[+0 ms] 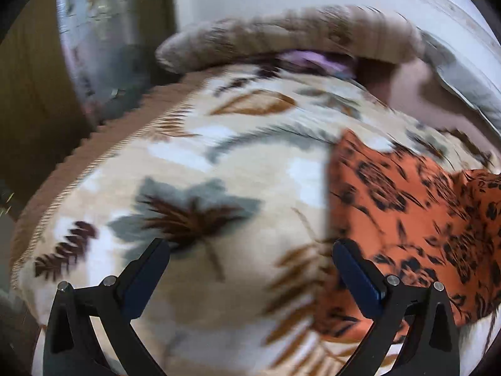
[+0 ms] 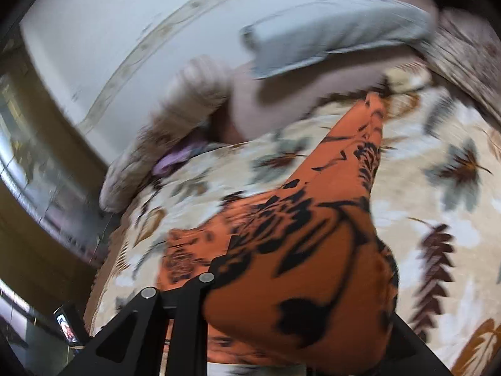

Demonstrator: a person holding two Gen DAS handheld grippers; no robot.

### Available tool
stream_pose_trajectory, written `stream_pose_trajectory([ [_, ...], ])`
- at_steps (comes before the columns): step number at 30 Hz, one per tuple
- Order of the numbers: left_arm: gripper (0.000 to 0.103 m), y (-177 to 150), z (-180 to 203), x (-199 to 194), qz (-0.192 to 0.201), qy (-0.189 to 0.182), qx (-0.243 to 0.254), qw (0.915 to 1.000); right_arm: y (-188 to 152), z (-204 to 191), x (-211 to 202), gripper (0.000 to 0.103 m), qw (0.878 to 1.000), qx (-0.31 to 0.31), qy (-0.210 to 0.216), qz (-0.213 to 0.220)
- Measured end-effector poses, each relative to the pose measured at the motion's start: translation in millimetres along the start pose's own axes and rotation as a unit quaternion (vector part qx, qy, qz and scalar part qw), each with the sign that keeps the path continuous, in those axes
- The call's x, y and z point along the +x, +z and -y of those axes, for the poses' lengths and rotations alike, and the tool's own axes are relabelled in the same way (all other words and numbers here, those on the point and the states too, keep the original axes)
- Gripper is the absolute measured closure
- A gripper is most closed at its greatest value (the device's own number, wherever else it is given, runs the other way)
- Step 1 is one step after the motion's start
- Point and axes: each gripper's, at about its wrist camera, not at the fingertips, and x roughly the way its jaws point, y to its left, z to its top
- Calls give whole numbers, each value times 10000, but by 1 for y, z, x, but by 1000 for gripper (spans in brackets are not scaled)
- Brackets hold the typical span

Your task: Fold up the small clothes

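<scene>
Bed covered by leaf-print blanket; grey pillow seen at its far end. Orange black-patterned garment laid on blanket, partly bunched over right gripper, whose finger state cannot be told. Left gripper held above blanket, fingers spread, nothing pinched.

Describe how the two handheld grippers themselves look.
The left gripper is matte black plastic with curved, triangle-cutout linkage arms, silver pivot pins and dark blue pads on its fingers. The right gripper shows the same black linkage and silver pins; orange cloth hides its pads. No cables, markings or sleeves show.
</scene>
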Motion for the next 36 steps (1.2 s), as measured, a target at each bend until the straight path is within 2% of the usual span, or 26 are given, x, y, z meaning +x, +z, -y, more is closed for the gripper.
stream_pose_trajectory([
  [3,0,4,-21,-2,14,79,-236,9997,-17,-45,20,82,9992,-325,126,-217],
  [6,0,6,-42,2,-88,169,-475,9987,-45,-81,54,81,9945,-664,49,-811],
  [8,0,6,-51,4,-159,195,-605,9979,-67,-92,77,75,9896,-753,25,-1225],
  [9,0,6,-56,5,-198,205,-674,9973,-78,-95,87,65,9869,-710,132,-1444],
  [10,0,5,-62,7,-230,219,-731,9968,-86,-96,93,46,9841,-609,340,-1633],
  [11,0,5,-64,7,-251,234,-764,9965,-96,-97,97,37,9802,-427,719,-1794],
  [12,0,4,-68,8,-270,239,-798,9962,-100,-97,95,31,9796,-420,812,-1788],
  [14,0,5,-74,8,-268,217,-867,9956,-104,-100,86,31,9803,-627,880,-1651],
  [15,0,4,-76,6,-248,206,-899,9954,-103,-97,78,31,9794,-630,1060,-1602],
  [17,0,5,-79,2,-169,85,-1002,9948,-94,-82,58,31,9768,-415,1545,-1421],
  [20,0,6,-72,-7,6,-219,-972,9950,-83,-59,26,31,9793,-178,1802,-907],
  [22,0,7,-60,-21,305,-588,-887,9939,-76,-43,13,34,9847,-106,1606,-671],
  [23,0,7,-55,-26,432,-732,-850,9928,-73,-31,9,38,9897,-90,1310,-565],
  [25,0,6,-39,-42,767,-1199,-656,9876,-70,-16,14,63,9950,-1,819,-569],
  [27,0,4,-23,-50,953,-1418,-495,9841,-74,-3,25,65,9969,101,456,-628],
  [29,0,1,-3,-51,1000,-1624,-268,9813,-85,10,45,66,9953,150,222,-925],
  [30,0,-1,5,-47,930,-1631,-170,9821,-91,15,52,65,9946,158,156,-1015],
  [32,0,-7,26,-31,583,-1379,147,9886,-98,17,56,65,9949,28,94,-1000],
  [34,0,-16,41,-5,74,-728,571,9957,-95,14,57,65,9946,-97,31,-1037],
  [35,0,-20,44,10,-222,-441,704,9963,-90,12,57,66,9939,-114,32,-1094],
  [36,0,-23,41,20,-438,-435,629,9961,-86,12,54,66,9938,-124,55,-1104],
])
